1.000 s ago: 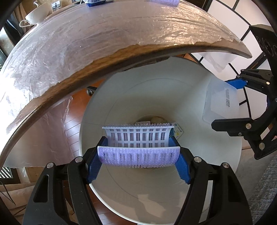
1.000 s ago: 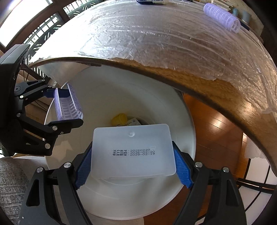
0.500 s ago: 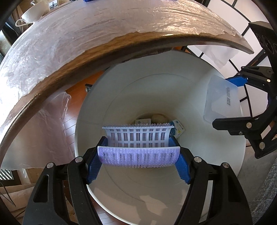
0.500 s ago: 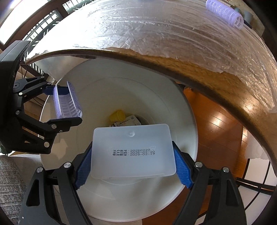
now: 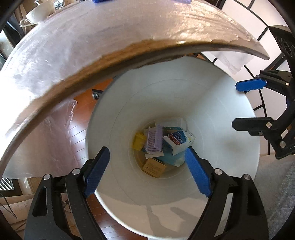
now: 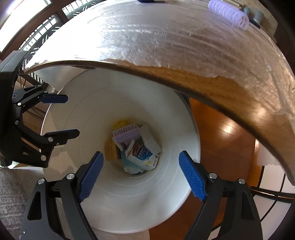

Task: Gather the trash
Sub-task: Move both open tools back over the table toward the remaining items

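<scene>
I look down into a white trash bin under the table edge. At its bottom a purple hair roller lies on a blue-and-white carton, a brown box and a yellow item. A pale clear lid seems to rest among them. My left gripper hangs over the bin, jaws opening, nothing between them. My right gripper is beside it, open and empty.
A round wooden table wrapped in plastic film overhangs the bin. On it lie another purple roller and a white bowl. Wood floor surrounds the bin; a grey rug lies at one side.
Both grippers let go. The purple roller left my left gripper and the clear lid left my right one; both now lie at the bottom of the bin.
</scene>
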`<state>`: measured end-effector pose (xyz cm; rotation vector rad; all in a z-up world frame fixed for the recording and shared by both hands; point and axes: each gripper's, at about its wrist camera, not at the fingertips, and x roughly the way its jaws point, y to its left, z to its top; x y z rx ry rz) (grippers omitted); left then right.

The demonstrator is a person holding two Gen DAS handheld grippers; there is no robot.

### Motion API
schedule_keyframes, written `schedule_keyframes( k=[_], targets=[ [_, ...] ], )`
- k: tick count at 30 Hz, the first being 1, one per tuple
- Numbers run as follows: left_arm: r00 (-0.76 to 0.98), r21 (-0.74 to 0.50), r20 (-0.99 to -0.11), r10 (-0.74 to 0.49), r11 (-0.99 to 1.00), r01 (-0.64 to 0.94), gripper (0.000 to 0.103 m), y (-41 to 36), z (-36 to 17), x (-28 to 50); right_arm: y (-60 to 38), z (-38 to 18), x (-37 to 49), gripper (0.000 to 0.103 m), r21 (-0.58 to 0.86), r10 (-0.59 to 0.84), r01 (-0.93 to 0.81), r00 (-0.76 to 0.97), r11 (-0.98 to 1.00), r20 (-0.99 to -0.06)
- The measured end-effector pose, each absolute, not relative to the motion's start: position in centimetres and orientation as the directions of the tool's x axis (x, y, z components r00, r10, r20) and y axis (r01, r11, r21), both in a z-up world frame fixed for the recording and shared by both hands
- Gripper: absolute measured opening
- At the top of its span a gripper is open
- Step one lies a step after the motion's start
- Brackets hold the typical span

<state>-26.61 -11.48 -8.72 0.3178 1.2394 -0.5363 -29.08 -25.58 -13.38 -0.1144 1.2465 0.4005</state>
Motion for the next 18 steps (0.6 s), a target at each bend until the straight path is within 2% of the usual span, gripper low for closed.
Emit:
schedule_keyframes(
  k=[3, 6, 7, 8, 9, 11, 14, 18],
  targets=[
    [0.241, -0.070, -0.940, -0.240, 0.829, 0.554, 0.085, -10.9, -6.4, -27.1, -26.1, -11.2, -30.2, 0.083, 0.103, 0.230, -0.381, 0.304, 0.919, -0.925],
    [0.287, -0.095, -0.907, -0.309, 0.813, 0.575, 0.085, -10.2, -2.2, -27.5, -26.9, -6.6, -30.9, 0.083, 0.035, 0.222, -0.399, 0.434, 0.916, -0.873],
    [0.323, -0.098, -0.884, -0.337, 0.811, 0.577, 0.085, -9.9, -0.1, -27.4, -27.1, -5.4, -30.9, 0.090, 0.005, 0.205, -0.387, 0.477, 0.922, -0.854],
    [0.353, -0.093, -0.869, -0.347, 0.815, 0.573, 0.088, -9.7, 1.1, -27.2, -27.3, -4.1, -30.7, 0.095, -0.031, 0.180, -0.362, 0.534, 0.932, -0.826],
    [0.420, -0.068, -0.839, -0.346, 0.833, 0.549, 0.099, -9.4, 3.0, -26.6, -27.8, -2.7, -30.3, 0.099, -0.066, 0.149, -0.321, 0.600, 0.945, -0.786],
    [0.555, -0.035, -0.765, -0.325, 0.882, 0.469, 0.102, -8.7, 5.8, -24.8, -28.9, -0.8, -28.5, 0.099, -0.092, 0.094, -0.233, 0.677, 0.968, -0.730],
    [0.592, -0.099, -0.733, -0.336, 0.913, 0.396, 0.102, -8.6, 7.0, -20.9, -30.4, -0.4, -25.0, 0.099, -0.111, 0.021, -0.137, 0.713, 0.984, -0.701],
    [0.587, -0.150, -0.738, -0.334, 0.929, 0.340, 0.102, -8.8, 6.1, -15.8, -32.2, -1.7, -19.6, 0.099, -0.104, -0.025, -0.069, 0.706, 0.992, -0.708]
  ],
)
